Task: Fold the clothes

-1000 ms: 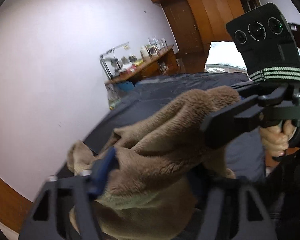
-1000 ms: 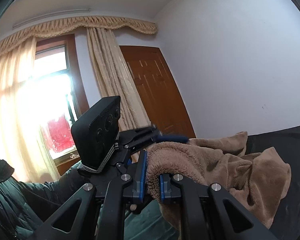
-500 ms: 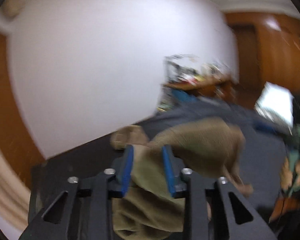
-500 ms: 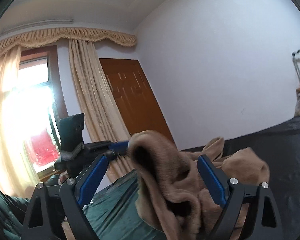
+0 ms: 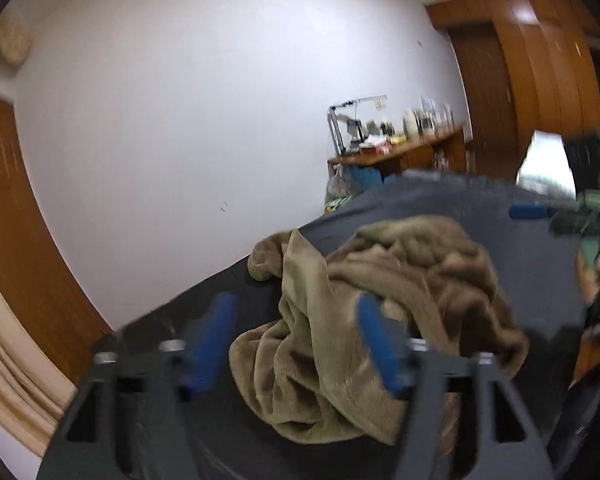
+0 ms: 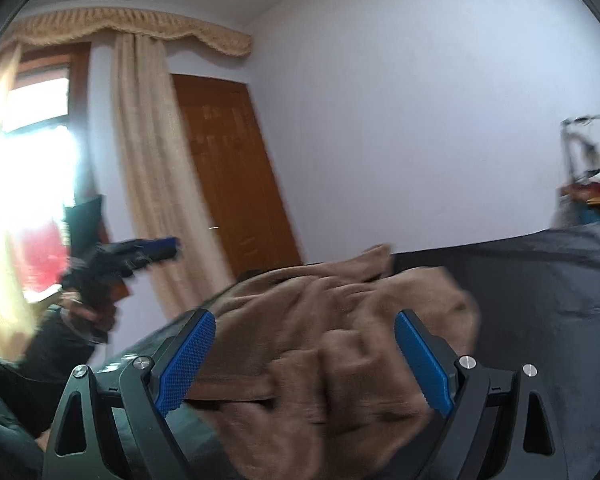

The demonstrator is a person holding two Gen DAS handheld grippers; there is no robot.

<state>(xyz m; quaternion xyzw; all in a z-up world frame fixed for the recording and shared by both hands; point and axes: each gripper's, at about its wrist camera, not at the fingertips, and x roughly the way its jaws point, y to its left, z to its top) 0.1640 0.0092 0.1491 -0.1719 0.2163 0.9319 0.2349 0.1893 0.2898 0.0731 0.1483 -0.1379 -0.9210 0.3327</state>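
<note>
A brown fleece garment (image 5: 380,304) lies crumpled in a heap on the dark bed cover (image 5: 540,264). It also shows in the right wrist view (image 6: 340,344), blurred. My left gripper (image 5: 296,304) is open and empty, its blue pads (image 5: 216,332) spread on either side of the heap, just in front of it. My right gripper (image 6: 304,320) is open and empty over the near side of the heap. Each gripper shows in the other's view, the right one at the far right (image 5: 540,211) and the left one at the far left (image 6: 156,250).
A white wall runs along the far side of the bed. A wooden desk (image 5: 400,152) with clutter stands beyond the bed's end. A wooden door (image 6: 236,176), beige curtains (image 6: 152,168) and a bright window (image 6: 28,184) stand to the left. The dark cover (image 6: 540,288) stretches right.
Both grippers let go of the garment and opened. The garment dropped from the air onto the bed in a heap. The two grippers moved apart and back.
</note>
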